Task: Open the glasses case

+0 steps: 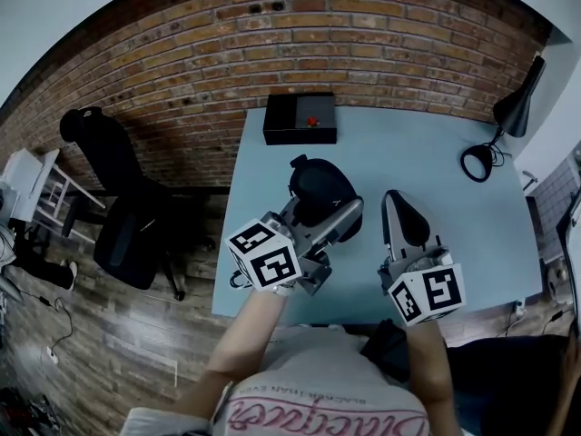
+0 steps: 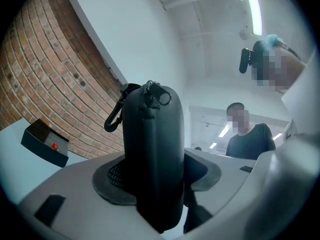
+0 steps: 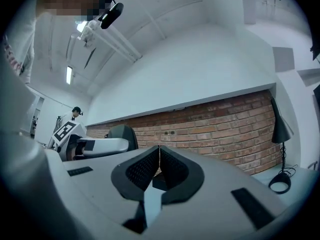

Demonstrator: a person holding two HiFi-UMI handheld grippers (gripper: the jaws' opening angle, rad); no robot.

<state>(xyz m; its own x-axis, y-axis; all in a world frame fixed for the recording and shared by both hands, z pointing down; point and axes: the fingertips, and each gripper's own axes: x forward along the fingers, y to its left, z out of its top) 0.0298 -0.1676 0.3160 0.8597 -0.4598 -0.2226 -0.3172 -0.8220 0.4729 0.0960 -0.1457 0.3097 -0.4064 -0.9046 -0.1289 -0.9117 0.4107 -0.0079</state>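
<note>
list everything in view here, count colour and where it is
table: one, light blue, against the brick wall
brick wall: one, red-brown, behind the table
box: one, black with a red button, far edge of the table
desk lamp: one, black, right end of the table
office chair: one, black, left of the table
glasses case: one, black with a clip, held over the table
bystander: one, dark top, background of the left gripper view
left claw: one, grey, shut on the glasses case
right claw: one, grey, shut and empty, right of the case
</note>
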